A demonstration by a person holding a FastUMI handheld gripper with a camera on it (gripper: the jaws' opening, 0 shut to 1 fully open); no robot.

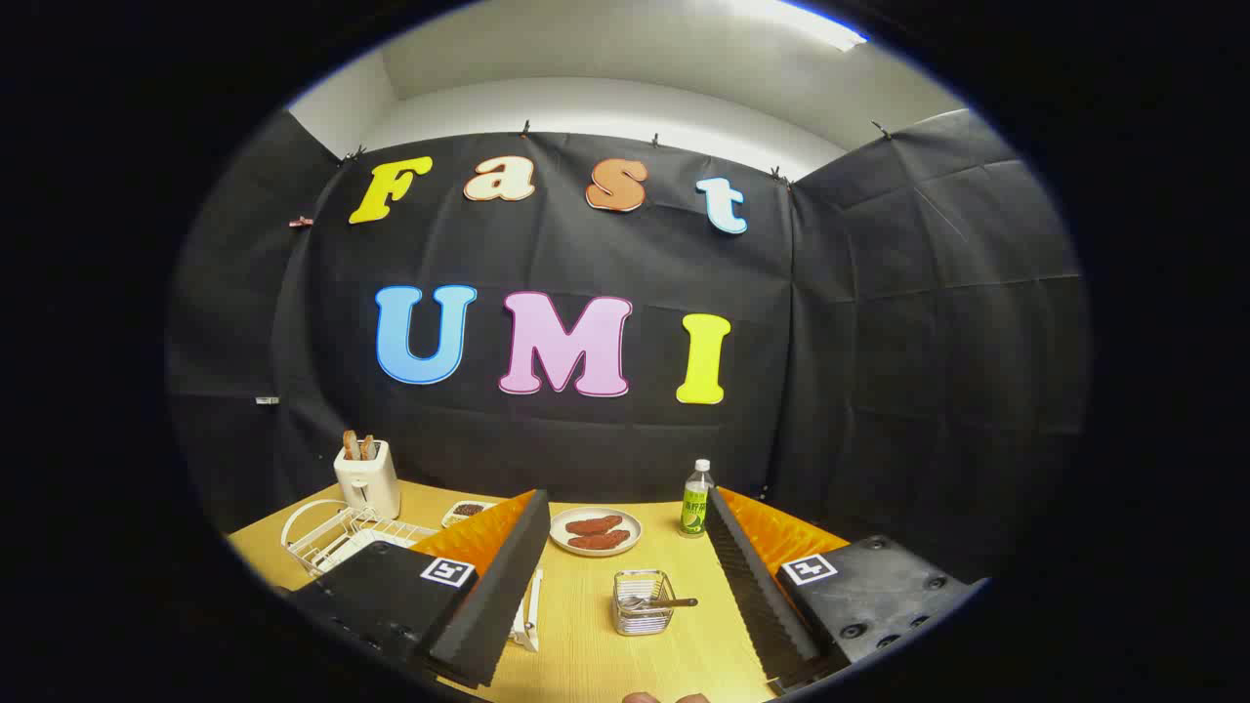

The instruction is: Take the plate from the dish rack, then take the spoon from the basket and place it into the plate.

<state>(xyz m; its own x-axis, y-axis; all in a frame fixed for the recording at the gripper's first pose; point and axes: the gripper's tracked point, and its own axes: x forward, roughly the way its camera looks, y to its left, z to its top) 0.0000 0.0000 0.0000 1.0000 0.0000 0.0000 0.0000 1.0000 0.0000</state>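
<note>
1. We look into a booth hung with black cloth walls (879,322); a white ceiling with a light strip runs above, and a yellow wooden table (586,644) spreads below.
2. Our gripper (625,586) hangs above the near edge of the table. Its two black fingers (498,586) are spread wide apart and hold nothing, each backed by an orange wedge and a black block with a square marker.
3. At about ten o'clock from the gap between the fingers, the white wire dish rack (337,537) sits on the table, partly hidden behind the left finger's block. We cannot tell whether a plate stands in it.
4. Just behind the rack, at about eleven o'clock, a white toaster (368,478) stands upright with two slices of toast poking out of the top.
5. At twelve o'clock, beyond the fingers, a white plate (596,532) lies flat and carries two reddish-brown pieces of food.
6. Between the fingers, just ahead of them, a small wire basket (643,605) stands on the table. The spoon (664,602) lies in it, its handle sticking out over the rim toward three o'clock.
7. At one o'clock, close to the right finger's far end, a clear bottle (696,500) with a green label and white cap stands upright.
8. At eleven o'clock, between the toaster and the plate, a small dish (467,511) holds something dark; we cannot make out what.
</note>
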